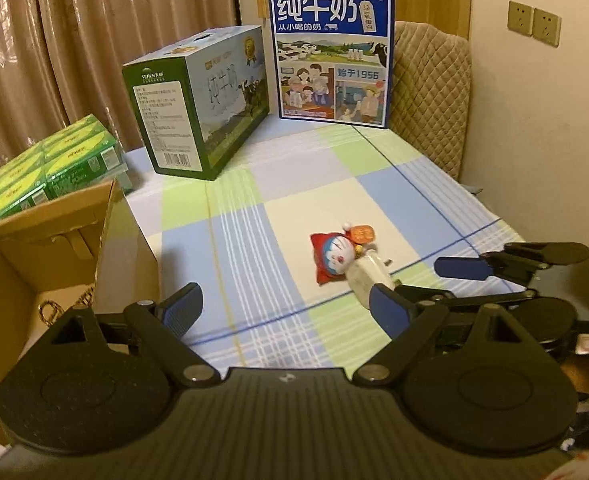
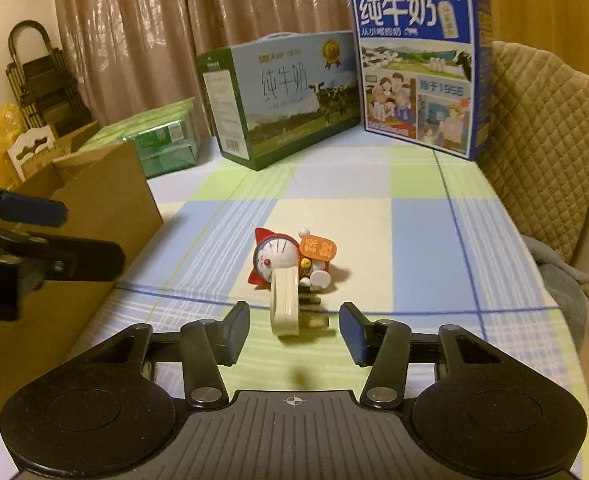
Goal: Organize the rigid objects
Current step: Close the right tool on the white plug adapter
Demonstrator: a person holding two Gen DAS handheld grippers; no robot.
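Observation:
A small Doraemon figure (image 1: pixel 336 257) in a red cape with an orange sign lies on the checked cloth, also in the right wrist view (image 2: pixel 282 258). A white plug-like block (image 2: pixel 284 306) lies against it, also in the left wrist view (image 1: pixel 365 278). My right gripper (image 2: pixel 294 330) is open, its pads on either side of the white block, not touching. It shows at the right in the left wrist view (image 1: pixel 418 280). My left gripper (image 1: pixel 286 306) is open and empty, above the cloth to the left of the figure.
An open cardboard box (image 1: pixel 54 248) stands at the left beside the table (image 2: pixel 414 216). Green packs (image 1: pixel 54 164), a green milk carton (image 1: pixel 202 100) and a blue milk carton (image 1: pixel 330 56) stand at the back. A quilted chair back (image 2: pixel 542 128) is at the right.

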